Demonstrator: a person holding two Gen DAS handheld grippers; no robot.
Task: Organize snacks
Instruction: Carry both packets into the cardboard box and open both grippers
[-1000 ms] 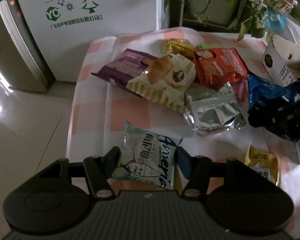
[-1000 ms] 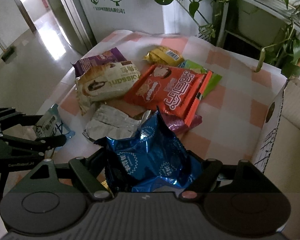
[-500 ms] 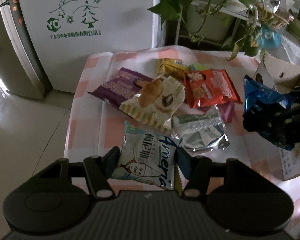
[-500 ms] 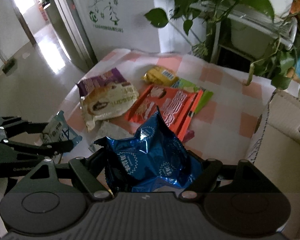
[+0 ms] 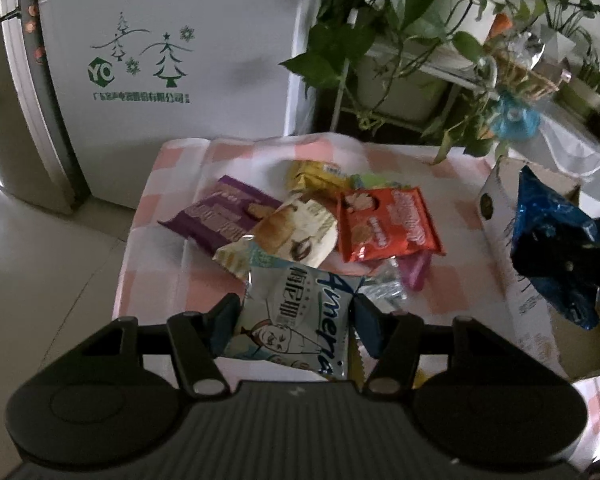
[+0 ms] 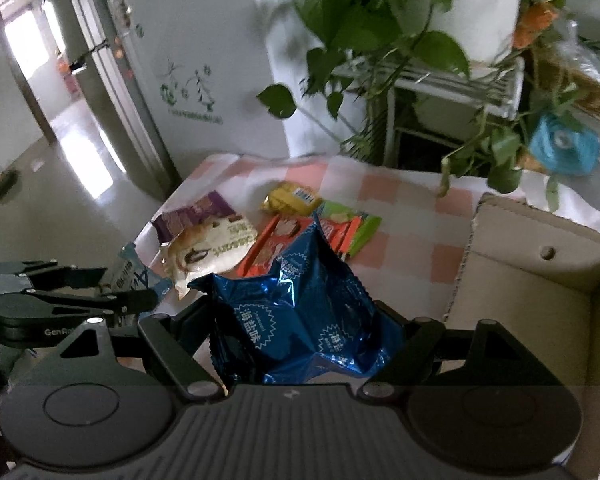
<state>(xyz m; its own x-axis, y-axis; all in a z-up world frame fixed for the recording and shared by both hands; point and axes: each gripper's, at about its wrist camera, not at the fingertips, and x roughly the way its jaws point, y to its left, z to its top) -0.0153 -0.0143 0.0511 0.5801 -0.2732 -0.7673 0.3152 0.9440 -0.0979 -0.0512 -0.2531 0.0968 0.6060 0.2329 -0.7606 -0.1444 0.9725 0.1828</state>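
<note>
Over the checked tablecloth (image 5: 168, 264) I've got a packet in each tool: my left gripper (image 5: 296, 320) is clamped on the pale blue-and-white snack packet (image 5: 296, 320), my right gripper (image 6: 300, 320) is pinching the crinkly blue foil bag (image 6: 304, 300), both clear of the pile. This reads as the carry step, heading for the open cardboard box (image 6: 540, 280) just beside my right hand. Next I need to bring the foil bag over the box rim and let go, then follow with the left packet. On the cloth wait the purple packet (image 5: 220, 216), croissant bag (image 5: 296, 232), red packet (image 5: 388, 220) and yellow one (image 5: 312, 172). Dim light; the box floor is hidden, and a silver wrapper (image 5: 380, 290) is mostly covered.
</note>
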